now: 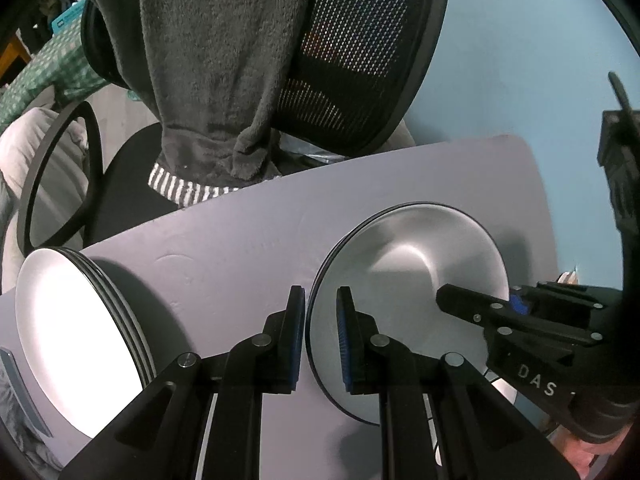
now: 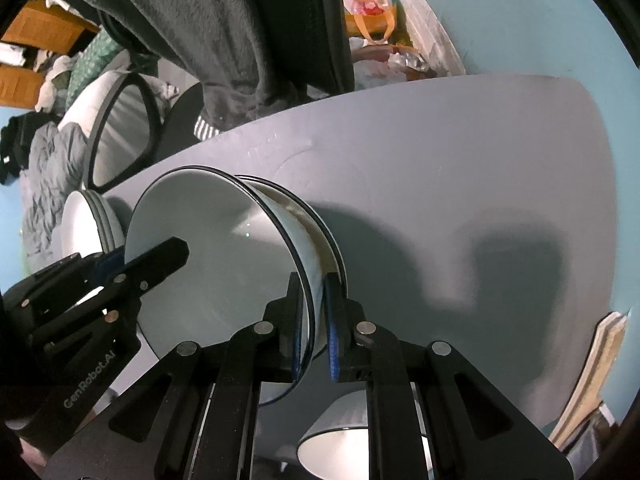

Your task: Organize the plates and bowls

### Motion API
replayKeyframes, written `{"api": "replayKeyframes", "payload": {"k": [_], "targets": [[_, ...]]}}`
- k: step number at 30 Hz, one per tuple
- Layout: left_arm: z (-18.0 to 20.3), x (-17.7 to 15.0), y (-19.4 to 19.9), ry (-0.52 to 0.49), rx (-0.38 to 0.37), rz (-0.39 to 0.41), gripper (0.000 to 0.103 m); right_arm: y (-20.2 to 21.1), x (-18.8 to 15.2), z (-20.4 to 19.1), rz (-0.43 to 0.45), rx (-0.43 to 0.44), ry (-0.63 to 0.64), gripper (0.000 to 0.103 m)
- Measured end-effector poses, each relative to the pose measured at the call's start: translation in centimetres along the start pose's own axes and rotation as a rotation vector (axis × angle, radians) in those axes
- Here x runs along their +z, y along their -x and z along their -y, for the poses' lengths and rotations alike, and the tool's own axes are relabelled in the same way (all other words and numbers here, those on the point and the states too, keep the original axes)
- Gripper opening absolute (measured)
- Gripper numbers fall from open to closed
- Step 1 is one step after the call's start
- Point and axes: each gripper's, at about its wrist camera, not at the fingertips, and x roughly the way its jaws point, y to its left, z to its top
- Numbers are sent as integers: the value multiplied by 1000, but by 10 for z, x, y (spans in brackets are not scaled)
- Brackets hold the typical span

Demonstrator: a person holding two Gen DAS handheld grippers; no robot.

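A white bowl with a dark rim [image 1: 404, 280] [image 2: 224, 264] is nested on another bowl [image 2: 320, 236] on the grey table. My left gripper [image 1: 321, 328] straddles its left rim, jaws slightly apart, the rim between the pads. My right gripper [image 2: 314, 320] is shut on the bowl's right rim; it also shows in the left wrist view [image 1: 508, 308]. A stack of white plates [image 1: 76, 336] [image 2: 88, 220] lies at the left.
A grey table [image 1: 240, 240] [image 2: 440, 180] carries everything. A black mesh office chair [image 1: 360, 48] draped with a grey towel [image 1: 216, 64] stands behind it. Another white bowl [image 2: 340, 440] sits under my right gripper. Papers [image 2: 592, 368] lie at the right edge.
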Motion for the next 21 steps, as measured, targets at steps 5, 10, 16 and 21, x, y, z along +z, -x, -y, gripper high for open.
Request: {"api": "replayKeyframes", "payload": {"k": [5,10,16,21], "targets": [[-1,-1,0,5,0,-5,15,4,0,-5,-6,-27,8,14],[-4,-2,3,25,-16,-3,15,10,-2,-4,-5,-6,-5,21],[-4,-8,11,19,-18,14,15,16,-5,-1,1,11,-35,24],[-2,-15,19,10,-24,32,22,19,-9,1,16,-9,-45,35]]}}
